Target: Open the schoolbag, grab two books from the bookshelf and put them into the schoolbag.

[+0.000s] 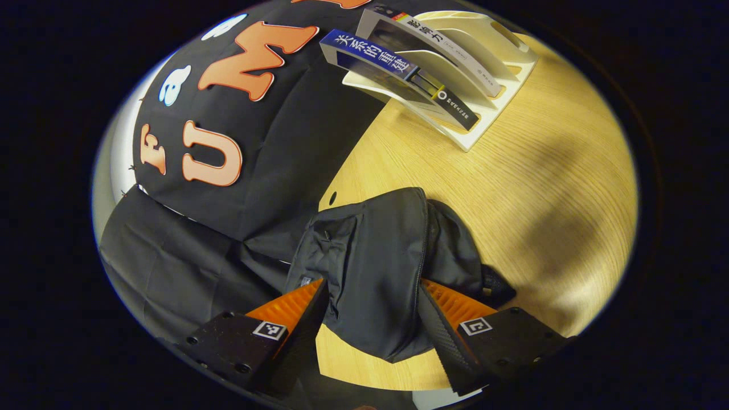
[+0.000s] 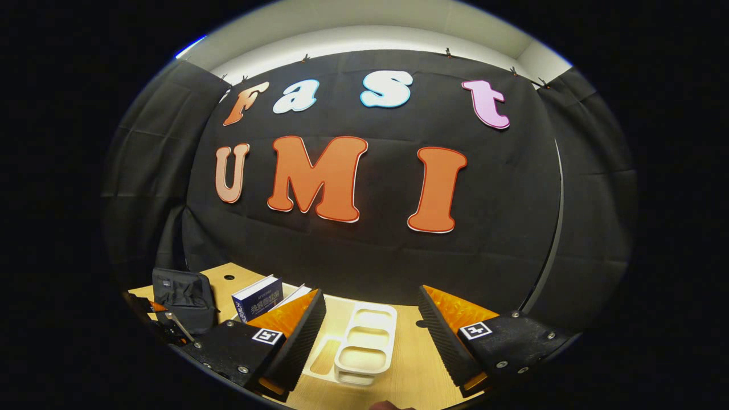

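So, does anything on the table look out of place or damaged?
Nothing stands out. The schoolbag sits zipped on the table, and two books lean in the white bookshelf. The slant seems to come from the rack's angled slots.

The schoolbag (image 1: 376, 267) is positioned on the table (image 1: 541, 188), near the booth wall. The bookshelf (image 1: 490, 85) is located on the same table, well apart from the schoolbag. Two books (image 1: 398, 74) are held leaning in the bookshelf, side by side.
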Demonstrator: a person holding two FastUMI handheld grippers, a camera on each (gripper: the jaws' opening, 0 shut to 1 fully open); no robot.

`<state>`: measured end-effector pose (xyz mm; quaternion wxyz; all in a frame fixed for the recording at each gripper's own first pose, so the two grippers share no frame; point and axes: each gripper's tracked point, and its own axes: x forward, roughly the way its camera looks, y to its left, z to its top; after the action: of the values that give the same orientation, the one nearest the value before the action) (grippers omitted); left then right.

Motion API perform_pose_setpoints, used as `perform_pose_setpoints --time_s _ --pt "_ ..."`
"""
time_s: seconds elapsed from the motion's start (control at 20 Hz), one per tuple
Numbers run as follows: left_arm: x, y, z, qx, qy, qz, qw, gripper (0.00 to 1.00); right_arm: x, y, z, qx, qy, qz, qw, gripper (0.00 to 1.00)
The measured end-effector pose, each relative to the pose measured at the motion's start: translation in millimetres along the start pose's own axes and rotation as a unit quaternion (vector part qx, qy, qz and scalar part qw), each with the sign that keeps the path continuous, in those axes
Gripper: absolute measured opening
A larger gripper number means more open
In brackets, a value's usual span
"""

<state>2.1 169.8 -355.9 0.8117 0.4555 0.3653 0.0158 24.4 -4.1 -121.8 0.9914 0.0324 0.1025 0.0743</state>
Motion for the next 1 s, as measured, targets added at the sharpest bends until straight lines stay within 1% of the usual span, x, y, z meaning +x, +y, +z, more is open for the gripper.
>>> perform_pose_setpoints --time_s 0.05,0.1,0.15,0.25,0.3,0.35,0.4,0.45,0.55,0.65,0.8,0.9,1.0 --pt "7.5 2.7 -2.6 -0.005 0.009 0.003 1.000 0.94 -0.8 -4.9 0.7 0.000 -0.003 -0.004 1.000 0.97" --pt "13.6 7.6 -5.5 -0.004 0.021 0.011 1.000 0.99 -2.4 -10.1 -1.5 0.001 -0.003 -0.007 1.000 0.97" --pt "14.9 16.2 -5.2 0.006 0.024 0.021 0.999 0.71 -4.1 -13.1 -3.9 0.003 0.001 -0.009 1.000 0.97" --pt "20.4 20.1 1.5 0.003 0.023 0.012 1.000 0.16 -6.2 -19.8 -9.0 0.007 0.005 -0.011 1.000 0.97" --pt "21.1 23.3 1.7 -0.004 0.027 0.005 1.000 0.27 -7.7 -21.7 -11.9 0.008 0.008 -0.011 1.000 0.97" --pt "21.1 28.0 3.3 -0.011 0.032 -0.003 0.999 0.09 -7.6 -23.0 -14.2 0.008 0.010 -0.011 1.000 0.97" --pt "21.7 33.2 5.4 -0.020 0.033 -0.018 0.999 0.06 -7.4 -25.2 -15.4 0.007 0.009 -0.013 1.000 0.97" --pt "21.3 34.3 5.9 -0.024 0.041 -0.043 0.998 0.07 -7.0 -26.3 -15.6 0.005 0.008 -0.015 1.000 0.97" --pt "22.7 51.2 11.7 -0.030 0.042 -0.063 0.997 0.06 -4.0 -22.1 -17.1 -0.001 0.004 -0.013 1.000 0.97" --pt "23.1 77.1 19.6 -0.031 0.036 -0.079 0.996 0.06 0.2 -14.0 -23.7 -0.008 0.011 -0.013 1.000 0.97" --pt "24.4 105.6 25.8 -0.046 0.025 -0.119 0.992 0.05 3.8 4.8 -23.9 -0.004 0.023 -0.020 1.000 0.97" --pt "27.6 114.8 24.8 -0.063 0.022 -0.165 0.984 0.04 9.1 19.9 -21.3 -0.012 0.025 -0.033 0.999 0.97" --pt "31.0 125.8 17.3 -0.072 0.020 -0.220 0.973 0.03 16.1 38.9 -20.8 -0.020 0.033 -0.054 0.998 0.97"
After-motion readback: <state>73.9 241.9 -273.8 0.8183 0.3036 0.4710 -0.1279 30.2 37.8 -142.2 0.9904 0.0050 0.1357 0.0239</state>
